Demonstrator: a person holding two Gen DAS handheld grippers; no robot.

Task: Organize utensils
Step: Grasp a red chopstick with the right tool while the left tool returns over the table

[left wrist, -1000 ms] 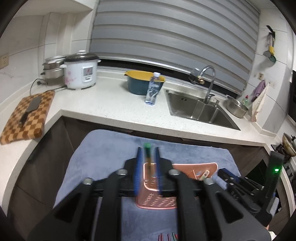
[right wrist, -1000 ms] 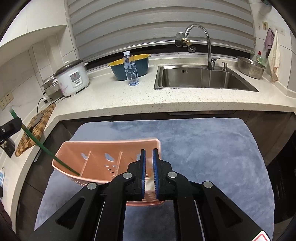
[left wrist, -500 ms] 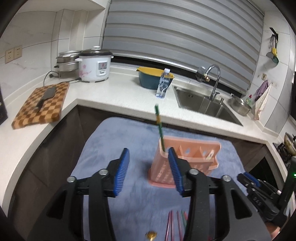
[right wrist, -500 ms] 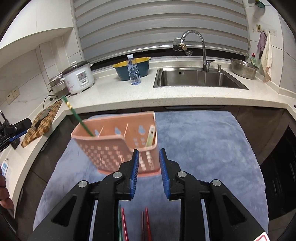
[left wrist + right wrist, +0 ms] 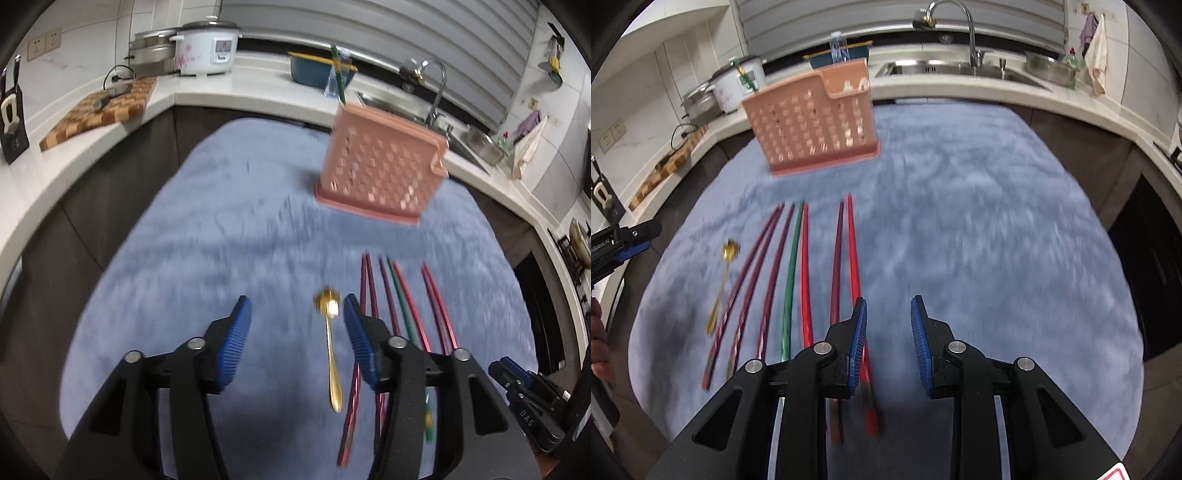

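Note:
A pink perforated utensil holder (image 5: 384, 173) (image 5: 812, 122) stands upright on the blue-grey mat, with a green chopstick (image 5: 338, 72) (image 5: 746, 77) sticking out of its left end. Nearer me, several red, maroon and green chopsticks (image 5: 402, 306) (image 5: 803, 266) lie side by side. A gold spoon (image 5: 330, 343) (image 5: 720, 284) lies left of them. My left gripper (image 5: 295, 306) hovers over the mat with its jaws opening. The spoon lies below, close to its right finger, and nothing is gripped. My right gripper (image 5: 888, 306) is open and empty, and a red chopstick runs under its left finger.
The mat (image 5: 979, 221) covers a table in front of an L-shaped counter. A checkered cutting board (image 5: 103, 107), rice cooker (image 5: 207, 48), blue bowl (image 5: 310, 72), water bottle (image 5: 838, 46) and sink with faucet (image 5: 960, 33) sit on the counter.
The left gripper let go of the green chopstick, now standing in the holder. The right gripper released the holder's wall. Both opened, pulled back and sank toward the utensils lying on the mat.

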